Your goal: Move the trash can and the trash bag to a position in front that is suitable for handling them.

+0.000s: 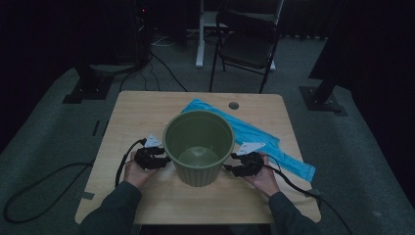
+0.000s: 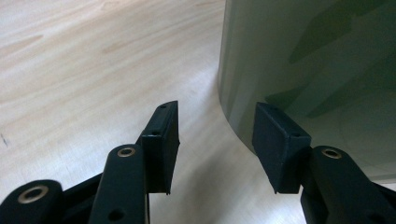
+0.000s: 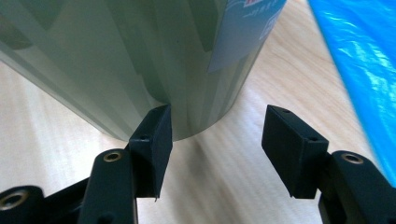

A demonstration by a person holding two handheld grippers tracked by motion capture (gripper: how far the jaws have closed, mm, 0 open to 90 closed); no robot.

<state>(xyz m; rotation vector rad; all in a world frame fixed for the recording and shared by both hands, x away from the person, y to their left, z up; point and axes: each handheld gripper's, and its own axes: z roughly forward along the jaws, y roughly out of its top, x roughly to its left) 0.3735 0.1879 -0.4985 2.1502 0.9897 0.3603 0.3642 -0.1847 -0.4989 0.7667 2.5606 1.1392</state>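
your left claw and right claw both stand open, holding nothing, flanking the upright green bin mid-counter; it stands between them, each claw equally near its base.

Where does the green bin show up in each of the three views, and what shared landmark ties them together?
High view: the green bin stands mid-table, between the two grippers.
Left gripper view: its ribbed wall takes up the upper right, just beyond the open jaws.
Right gripper view: its wall spans the upper left and centre, bearing a pale label.
Shared landmark: the light wooden table, on which the bin stands.
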